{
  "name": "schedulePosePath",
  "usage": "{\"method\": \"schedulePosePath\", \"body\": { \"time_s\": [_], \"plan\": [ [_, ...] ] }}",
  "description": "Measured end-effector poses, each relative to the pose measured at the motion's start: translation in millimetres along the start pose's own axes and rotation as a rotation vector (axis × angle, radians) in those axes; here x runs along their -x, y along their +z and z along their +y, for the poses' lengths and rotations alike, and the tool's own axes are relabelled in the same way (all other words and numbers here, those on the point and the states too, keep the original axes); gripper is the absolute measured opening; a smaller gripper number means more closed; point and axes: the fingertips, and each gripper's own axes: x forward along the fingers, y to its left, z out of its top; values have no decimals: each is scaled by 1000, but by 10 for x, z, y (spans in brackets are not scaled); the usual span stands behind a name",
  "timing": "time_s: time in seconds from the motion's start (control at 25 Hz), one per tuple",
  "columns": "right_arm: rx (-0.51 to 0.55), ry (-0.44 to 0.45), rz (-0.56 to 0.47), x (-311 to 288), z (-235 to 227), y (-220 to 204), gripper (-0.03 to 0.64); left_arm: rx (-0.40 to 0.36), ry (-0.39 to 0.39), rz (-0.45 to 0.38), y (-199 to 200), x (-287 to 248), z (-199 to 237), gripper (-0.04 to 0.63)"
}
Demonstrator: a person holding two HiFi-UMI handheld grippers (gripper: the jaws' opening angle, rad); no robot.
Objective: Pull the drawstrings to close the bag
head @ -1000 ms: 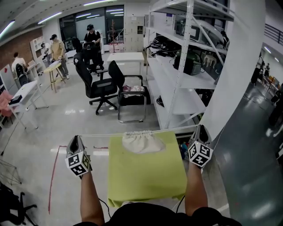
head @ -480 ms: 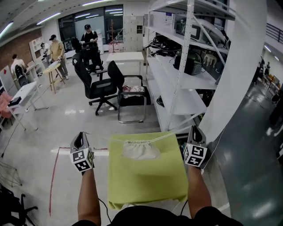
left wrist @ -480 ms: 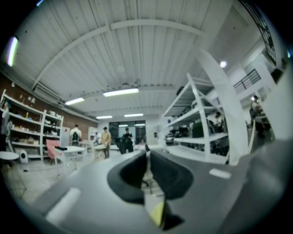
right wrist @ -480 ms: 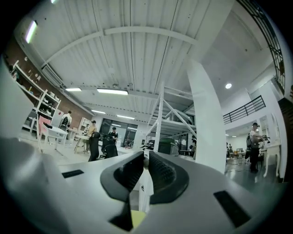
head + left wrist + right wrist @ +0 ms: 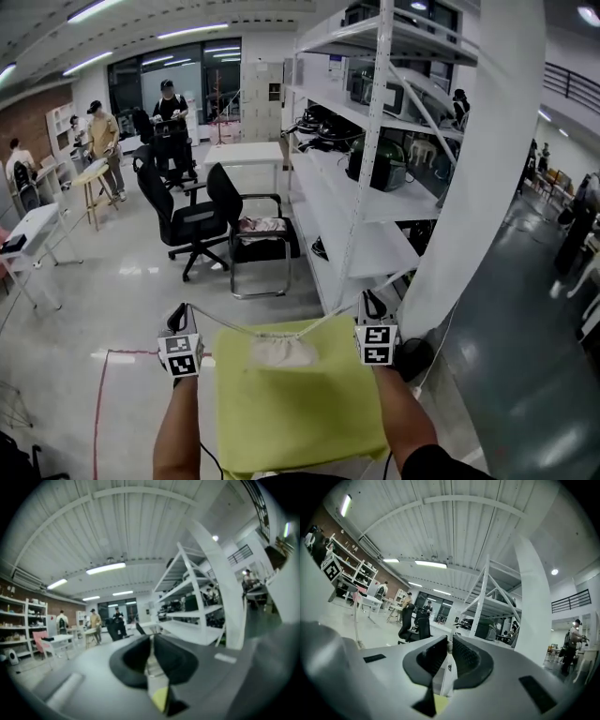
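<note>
**Between two hand-held grippers: a puckered bag, one cord pinched on each side**

Head view: two bare forearms reach forward from the bottom edge, and the marker cubes face the camera. Both tools point roughly level and away from the person. The left hand-held gripper (image 5: 177,317) hangs just outside the left edge of the green counter (image 5: 300,422), over bare floor. The right hand-held gripper (image 5: 373,302) sits at the counter's far right corner. The bag (image 5: 277,352) lies on the counter between them, toward the far edge, with its mouth gathered. The left drawstring (image 5: 217,323) and the right drawstring (image 5: 333,317) rise from the mouth to the jaw tips, both thin and faint. The counter's near edge is cut off by the frame. Left of the left tool the floor is open, marked by a red line (image 5: 97,403). A white shelf rack (image 5: 361,216) and a column (image 5: 473,187) crowd the right tool.

Left gripper view: the picture is blurred. The hand-held gripper (image 5: 151,637) has its dark pads almost together on a pale strip, and the cord itself is hard to make out.

Right gripper view: the hand-held gripper (image 5: 449,641) is clamped on the white right drawstring (image 5: 448,670), which sticks out at the tips.
</note>
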Motion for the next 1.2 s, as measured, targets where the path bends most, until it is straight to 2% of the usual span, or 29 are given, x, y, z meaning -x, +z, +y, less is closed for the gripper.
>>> {"method": "schedulePosePath", "body": {
  "time_s": [0.2, 0.32, 0.44, 0.8, 0.96, 1.2],
  "plan": [
    [4, 19, -6, -224, 58, 200, 34, 19, -71, -38, 251, -327, -184, 31],
    [4, 36, -24, -247, 155, 332, 34, 44, -90, -70, 403, -358, -244, 31],
    [16, 73, -23, -197, 338, 296, 34, 65, -110, -70, 369, -285, -337, 32],
    [1, 212, 87, 248, 813, -296, 34, 45, -183, 52, -320, 144, -733, 32],
    [-42, 237, 136, 538, 1101, -615, 34, 99, -187, 119, -718, 320, -916, 32],
    [-134, 265, 281, 968, 1368, -1225, 34, 154, -204, 269, -1432, 662, -1182, 34]
  ]
}}
